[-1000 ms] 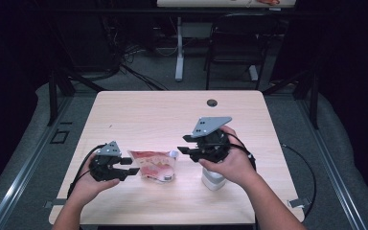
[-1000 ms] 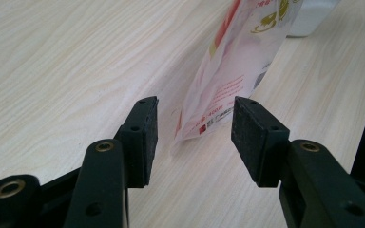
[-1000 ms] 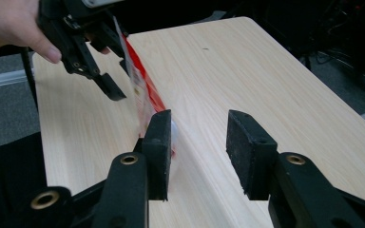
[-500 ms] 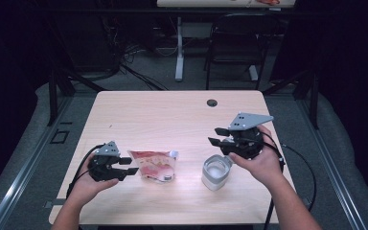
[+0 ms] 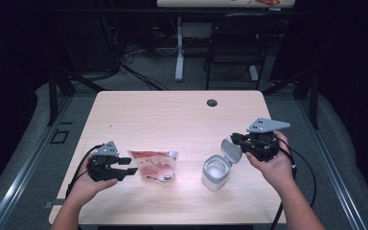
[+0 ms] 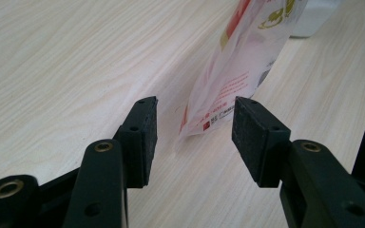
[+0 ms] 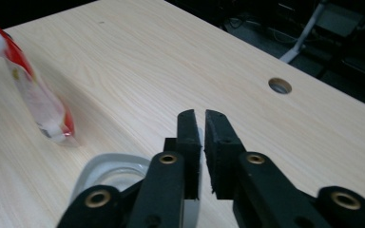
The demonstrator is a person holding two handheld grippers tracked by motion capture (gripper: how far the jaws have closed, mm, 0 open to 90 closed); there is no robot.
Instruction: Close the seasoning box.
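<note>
A red and white pouch (image 5: 153, 165) lies on the wooden table (image 5: 172, 115), left of centre. My left gripper (image 5: 130, 167) sits just left of it. In the left gripper view its jaws (image 6: 195, 128) stand open, with a corner of the pouch (image 6: 237, 71) just ahead between them, untouched. A small clear container (image 5: 215, 175) stands right of centre, its flip lid (image 5: 230, 149) tilted up. My right gripper (image 5: 235, 140) hovers at the lid's upper edge. Its jaws (image 7: 199, 118) have just been closing and are nearly together, with nothing seen between the pads. The container's rim (image 7: 104, 173) shows below them.
A round cable hole (image 5: 212, 102) sits near the table's far edge. Beyond the table stand a dark chair (image 5: 235, 43) and a white desk leg (image 5: 178, 52). Bare wood spreads across the far half of the table.
My right gripper has moved from above the container to its right side, and its jaws have closed. The container's lid now stands tilted up. The left gripper and pouch have stayed put.
</note>
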